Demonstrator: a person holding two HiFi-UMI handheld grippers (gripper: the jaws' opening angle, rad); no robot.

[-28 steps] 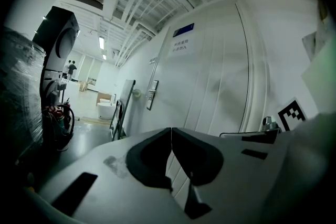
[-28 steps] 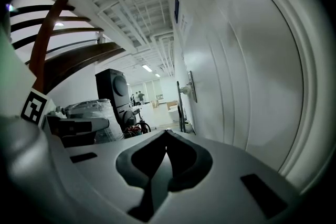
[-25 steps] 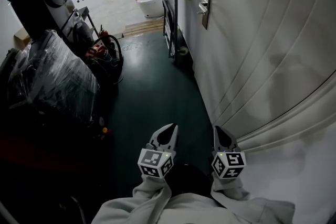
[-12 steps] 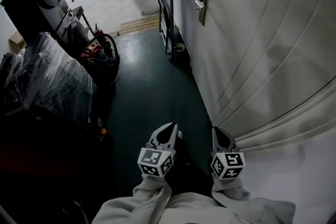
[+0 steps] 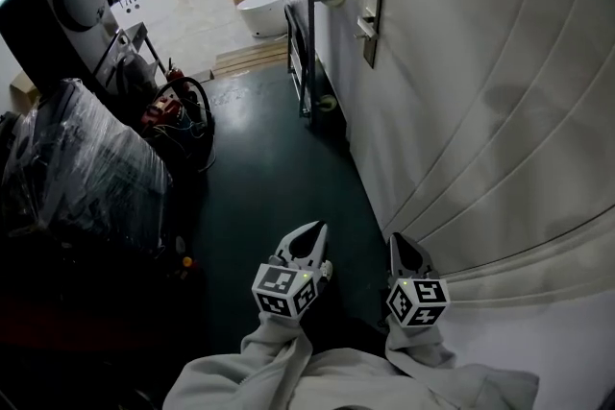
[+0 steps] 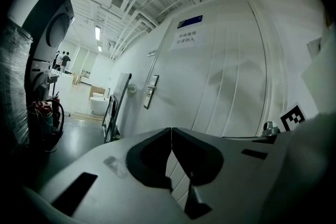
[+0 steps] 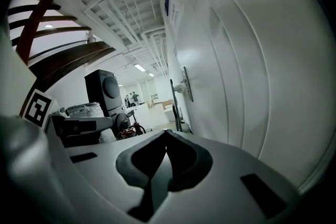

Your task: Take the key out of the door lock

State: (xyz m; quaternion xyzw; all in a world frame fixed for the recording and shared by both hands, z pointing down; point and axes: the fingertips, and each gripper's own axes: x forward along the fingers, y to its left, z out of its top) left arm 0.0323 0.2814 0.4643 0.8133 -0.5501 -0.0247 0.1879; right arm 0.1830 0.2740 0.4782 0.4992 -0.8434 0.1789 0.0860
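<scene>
- While we hold them near us, the left hand-held gripper (image 5: 310,232) and the right hand-held gripper (image 5: 400,242) sit closed and empty.
- The door lock (image 5: 373,26) is far ahead on the door (image 5: 480,91) at right; the key is too small to tell.

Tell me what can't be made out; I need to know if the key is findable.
Key: too small to tell at the distant lock plate in every view.
Wrapped load: contents hidden by plastic film, cut off by the head view's left edge.
Paper notice: print too small, left gripper view.
</scene>
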